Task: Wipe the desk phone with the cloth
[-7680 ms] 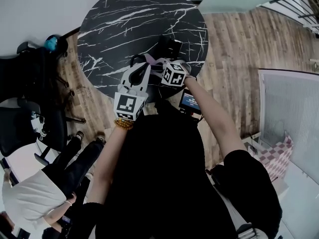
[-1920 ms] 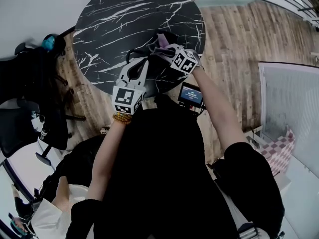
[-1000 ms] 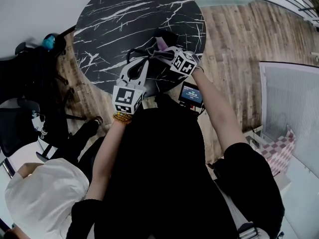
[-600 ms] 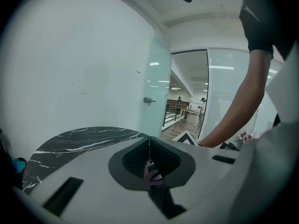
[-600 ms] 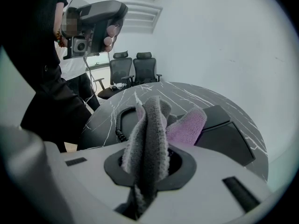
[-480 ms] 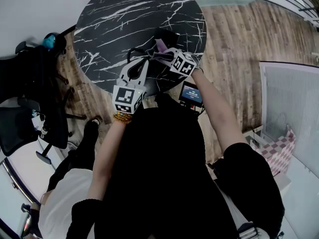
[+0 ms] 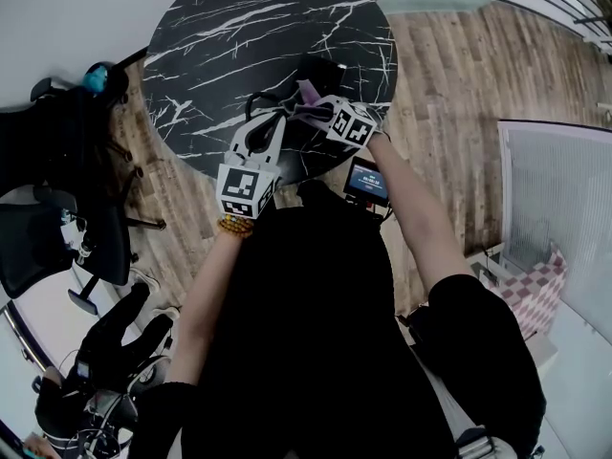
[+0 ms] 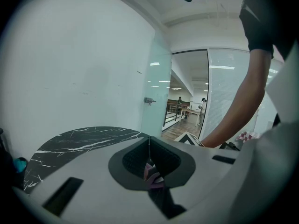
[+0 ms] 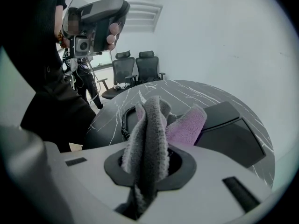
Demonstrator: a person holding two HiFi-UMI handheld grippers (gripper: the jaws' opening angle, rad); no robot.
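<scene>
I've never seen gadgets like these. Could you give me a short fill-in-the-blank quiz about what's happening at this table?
The cloth is clamped in the person's ____ hand-held gripper.
The desk phone sits on a dark marble-patterned table whose top is ____ in shape.
The phone's cord is ____, not straight.
Missing words: right; round; coiled.
</scene>
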